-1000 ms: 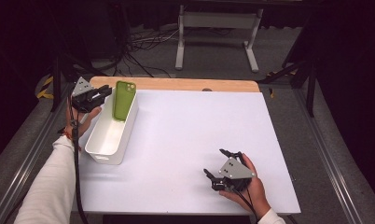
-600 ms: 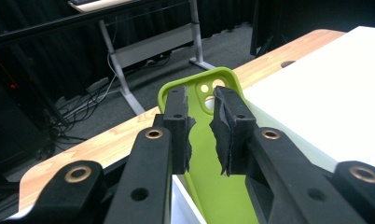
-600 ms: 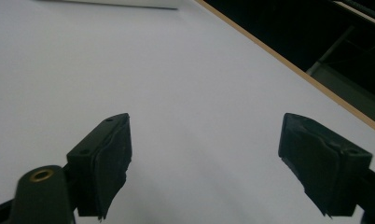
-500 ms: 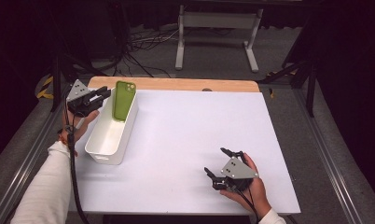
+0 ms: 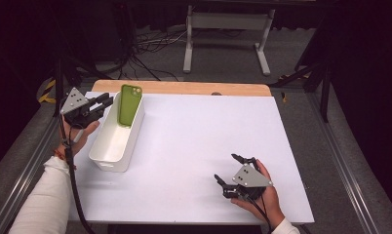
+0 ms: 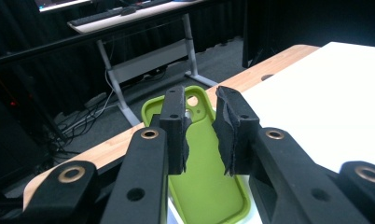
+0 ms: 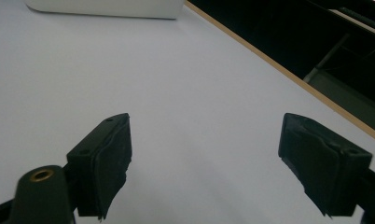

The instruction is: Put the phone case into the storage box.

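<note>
The green phone case [image 5: 129, 105] stands on end inside the white bin [image 5: 117, 136], leaning against the bin's far end wall at the left side of the surface [image 5: 194, 146]. In the left gripper view the case [image 6: 202, 186] shows its inner side, with the camera cutout near the top.

The left gripper [image 5: 105, 102] hovers just beside the bin's far left corner, pointing toward the case. Its jaws are nearly closed with a narrow gap between them, and they grip nothing; the case lies behind that gap, apart from the pads [image 6: 176, 135].

The right gripper [image 5: 231, 168] rests low over the near right part of the surface, well apart from the bin. Its jaws are spread wide and empty, with bare white surface between them.
</note>
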`<action>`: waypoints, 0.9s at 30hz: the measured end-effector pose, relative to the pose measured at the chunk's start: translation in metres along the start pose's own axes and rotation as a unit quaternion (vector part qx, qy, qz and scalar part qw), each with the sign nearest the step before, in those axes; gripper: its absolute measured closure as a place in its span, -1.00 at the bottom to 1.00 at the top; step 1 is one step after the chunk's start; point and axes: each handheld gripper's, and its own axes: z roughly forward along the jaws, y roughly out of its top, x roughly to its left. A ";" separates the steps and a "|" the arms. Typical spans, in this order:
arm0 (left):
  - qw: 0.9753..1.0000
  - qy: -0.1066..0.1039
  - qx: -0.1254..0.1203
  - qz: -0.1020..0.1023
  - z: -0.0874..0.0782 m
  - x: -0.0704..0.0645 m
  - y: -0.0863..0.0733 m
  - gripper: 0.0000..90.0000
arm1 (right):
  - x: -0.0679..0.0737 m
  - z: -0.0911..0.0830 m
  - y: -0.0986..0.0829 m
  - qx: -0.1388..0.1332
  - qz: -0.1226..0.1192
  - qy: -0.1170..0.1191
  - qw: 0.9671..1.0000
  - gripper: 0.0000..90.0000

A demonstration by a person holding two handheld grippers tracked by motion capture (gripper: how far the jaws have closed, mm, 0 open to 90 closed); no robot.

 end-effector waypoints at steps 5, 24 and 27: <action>1.000 -0.005 -0.004 0.005 -0.006 -0.005 0.001 0.60 | 0.001 0.000 0.001 -0.001 -0.001 -0.001 1.000 -0.59; 0.999 -0.016 -0.031 0.028 -0.030 -0.036 0.003 0.37 | 0.000 -0.001 0.002 -0.007 0.001 0.000 1.000 -0.59; 0.999 -0.019 -0.032 0.028 -0.033 -0.040 0.003 0.33 | 0.001 -0.001 0.002 -0.007 0.001 0.000 1.000 -0.59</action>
